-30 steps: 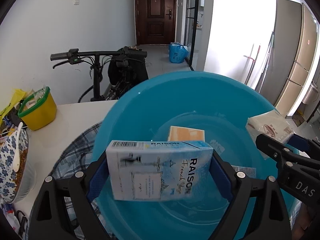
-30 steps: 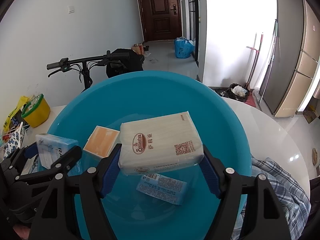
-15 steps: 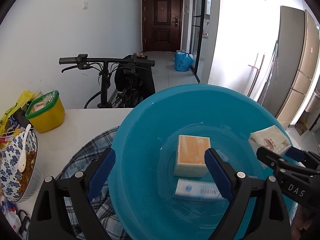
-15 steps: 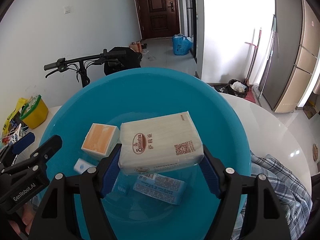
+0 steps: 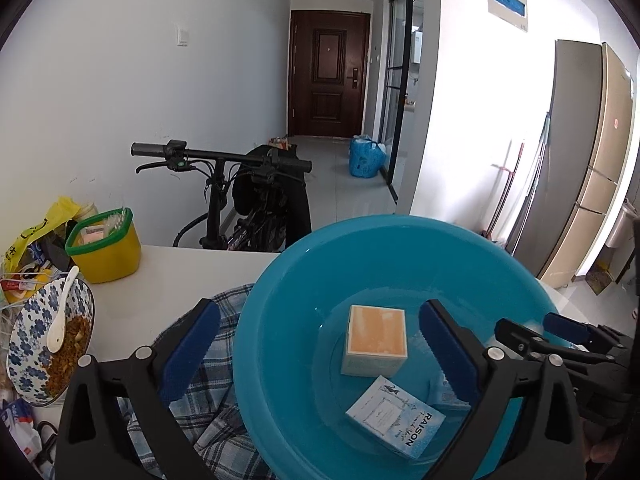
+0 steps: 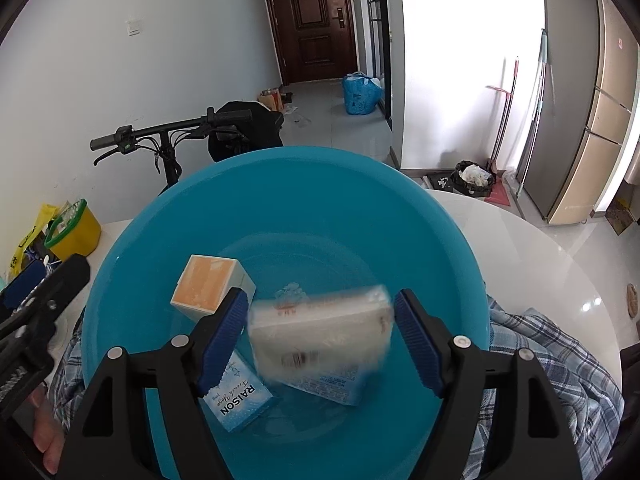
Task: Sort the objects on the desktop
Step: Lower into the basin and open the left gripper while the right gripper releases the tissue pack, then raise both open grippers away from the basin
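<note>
A blue basin point(image 5: 280, 320) point(image 6: 280, 200) holds an orange-topped box point(image 5: 376, 340) point(image 6: 208, 286), a pale blue RAISON box point(image 5: 396, 416) point(image 6: 236, 400) and a flat light-blue packet point(image 6: 332, 384). My left gripper point(image 5: 320, 312) hovers above the basin's near left rim, its jaws opening wide with nothing gripped. My right gripper point(image 6: 320, 300) hangs over the basin with its jaws opening. The white tissue pack point(image 6: 320, 332) is blurred between them, with a gap to each pad.
A plaid cloth point(image 5: 212, 420) lies under the basin on the white table point(image 6: 540, 260). At the left stand a flowered bowl of food with a spoon point(image 5: 52, 344) and a yellow tub point(image 5: 104, 248). A bicycle point(image 5: 240, 184) stands behind the table.
The left gripper let go of the RAISON box, which now lies in the basin, then rose and widened. The right gripper's pads have come off the tissue pack, which drops blurred.
</note>
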`<state>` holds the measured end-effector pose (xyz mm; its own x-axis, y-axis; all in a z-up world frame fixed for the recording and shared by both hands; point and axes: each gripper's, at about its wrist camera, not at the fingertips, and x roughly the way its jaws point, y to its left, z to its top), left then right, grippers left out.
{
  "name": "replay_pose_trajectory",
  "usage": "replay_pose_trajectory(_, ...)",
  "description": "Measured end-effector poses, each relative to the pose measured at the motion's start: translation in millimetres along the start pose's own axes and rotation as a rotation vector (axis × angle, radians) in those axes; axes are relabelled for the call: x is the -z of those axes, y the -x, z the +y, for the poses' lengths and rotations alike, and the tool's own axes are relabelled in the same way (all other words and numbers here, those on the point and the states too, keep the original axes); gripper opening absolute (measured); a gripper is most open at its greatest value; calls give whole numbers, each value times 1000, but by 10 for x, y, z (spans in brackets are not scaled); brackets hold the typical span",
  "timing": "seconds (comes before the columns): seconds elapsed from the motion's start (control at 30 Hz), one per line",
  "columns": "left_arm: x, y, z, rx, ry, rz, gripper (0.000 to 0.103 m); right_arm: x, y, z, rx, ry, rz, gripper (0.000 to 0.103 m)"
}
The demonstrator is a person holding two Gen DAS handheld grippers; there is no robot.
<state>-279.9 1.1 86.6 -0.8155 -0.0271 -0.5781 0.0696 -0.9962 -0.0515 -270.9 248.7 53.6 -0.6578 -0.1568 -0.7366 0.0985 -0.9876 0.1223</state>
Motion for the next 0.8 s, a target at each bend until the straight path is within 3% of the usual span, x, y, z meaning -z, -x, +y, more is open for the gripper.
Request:
replay_pose_trajectory(0.13, -20, 75, -52, 7, -19, -14, 101, -16, 19, -37, -4, -17, -2, 75)
replay_pose_trajectory(0.23, -13, 126, -101, 11, -27, -24, 101, -18, 32, -41, -3, -17, -5, 86)
replay_pose_trajectory(0.63, -66, 437, -144, 34, -48, -81, 101, -58, 257, -84, -3, -37, -66, 92)
replay_pose_trajectory(0.8, -124, 776, -137, 42, -51, -164, 101, -89, 493, -80, -20, -29, -122, 92)
